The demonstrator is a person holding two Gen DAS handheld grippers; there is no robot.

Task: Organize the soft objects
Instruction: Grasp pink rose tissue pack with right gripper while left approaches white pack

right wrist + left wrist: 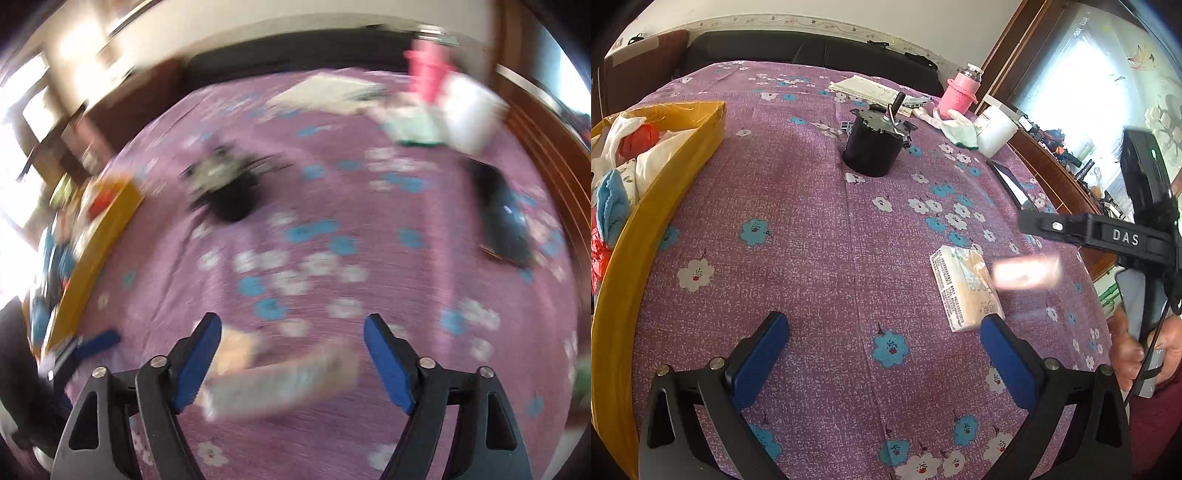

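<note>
A pack of tissues (966, 286) in pale yellow wrap lies on the purple flowered tablecloth (820, 229), just ahead of my left gripper's right finger. A second small pack (1027, 272) shows as a blurred pale streak in the air beside it, below the right gripper's body (1108, 236). My left gripper (882, 325) is open and empty above the cloth. In the blurred right wrist view my right gripper (291, 328) is open, with a blurred pale pack (280, 380) between and below its fingers, not clamped. A yellow box (665, 192) at the left holds soft bags and cloths.
A black cylindrical motor (875, 142) stands mid-table. At the back right are a pink bottle (958, 94), a white jar (995, 129), a pale cloth (955, 127), papers (871, 88) and a dark phone (1010, 181). A wooden edge (1060, 184) runs along the right.
</note>
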